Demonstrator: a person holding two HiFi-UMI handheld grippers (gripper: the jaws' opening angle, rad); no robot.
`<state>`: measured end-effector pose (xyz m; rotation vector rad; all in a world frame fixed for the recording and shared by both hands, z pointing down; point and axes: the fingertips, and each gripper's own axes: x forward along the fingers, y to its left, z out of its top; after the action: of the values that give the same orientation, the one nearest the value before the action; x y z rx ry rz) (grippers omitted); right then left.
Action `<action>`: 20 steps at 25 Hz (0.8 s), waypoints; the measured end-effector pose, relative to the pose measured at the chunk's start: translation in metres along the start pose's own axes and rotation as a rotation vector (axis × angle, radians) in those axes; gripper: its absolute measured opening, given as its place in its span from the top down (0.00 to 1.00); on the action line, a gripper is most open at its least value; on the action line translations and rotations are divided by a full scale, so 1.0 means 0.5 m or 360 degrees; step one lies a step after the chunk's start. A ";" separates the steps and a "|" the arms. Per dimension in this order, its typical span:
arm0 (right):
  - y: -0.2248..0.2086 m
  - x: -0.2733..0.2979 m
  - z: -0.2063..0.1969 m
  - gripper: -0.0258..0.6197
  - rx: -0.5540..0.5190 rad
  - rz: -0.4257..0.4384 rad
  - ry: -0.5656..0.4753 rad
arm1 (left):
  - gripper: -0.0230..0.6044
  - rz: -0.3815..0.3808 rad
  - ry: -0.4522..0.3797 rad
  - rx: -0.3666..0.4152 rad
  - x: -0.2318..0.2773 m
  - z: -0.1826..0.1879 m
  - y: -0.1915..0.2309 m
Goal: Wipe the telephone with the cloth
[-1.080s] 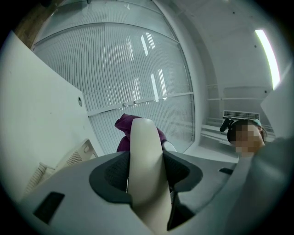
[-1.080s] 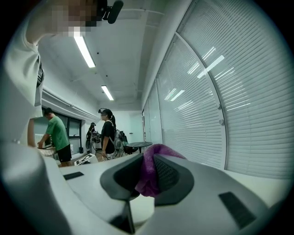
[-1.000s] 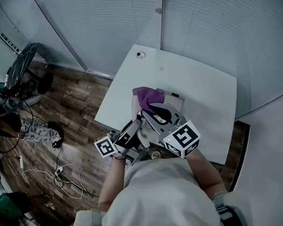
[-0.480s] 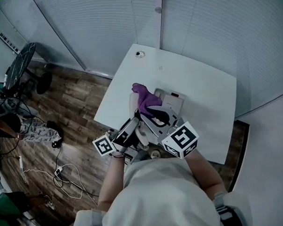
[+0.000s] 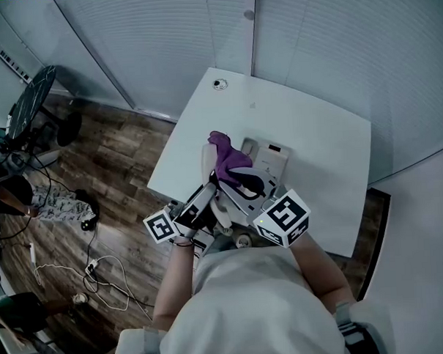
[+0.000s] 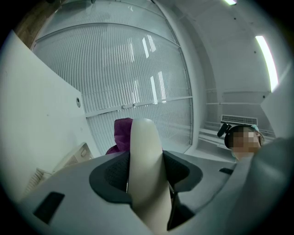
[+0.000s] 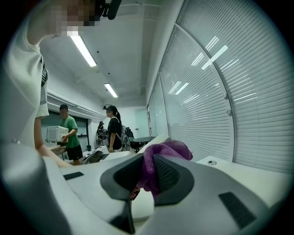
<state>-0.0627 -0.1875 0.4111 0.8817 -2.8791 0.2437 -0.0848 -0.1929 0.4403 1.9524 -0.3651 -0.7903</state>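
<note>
Steep overhead, two close-ups, all on cloth (image 5: 228,156)

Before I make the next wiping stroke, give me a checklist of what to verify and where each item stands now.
1. Left claw clamped on the handset: ok, the white handset sits squeezed between its pads.
2. Right claw gripping the purple cloth: ok.
3. Enough cloth past the claw tips to wipe with: ok, a bunch sticks out beyond them.
4. Cloth in contact with the handset: cannot tell; it shows close behind the handset in the left gripper view.
5. Telephone base resting on the table, clear of both claws: ok.
</note>
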 end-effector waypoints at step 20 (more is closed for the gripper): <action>0.043 0.000 -0.029 0.84 0.0005 0.0152 0.0084 | 0.61 -0.0022 0.0034 -0.0023 -0.001 0.002 -0.011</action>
<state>-0.0738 -0.1669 0.4227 0.7277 -2.8761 0.2764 -0.0860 -0.1906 0.4352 1.9503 -0.3329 -0.7786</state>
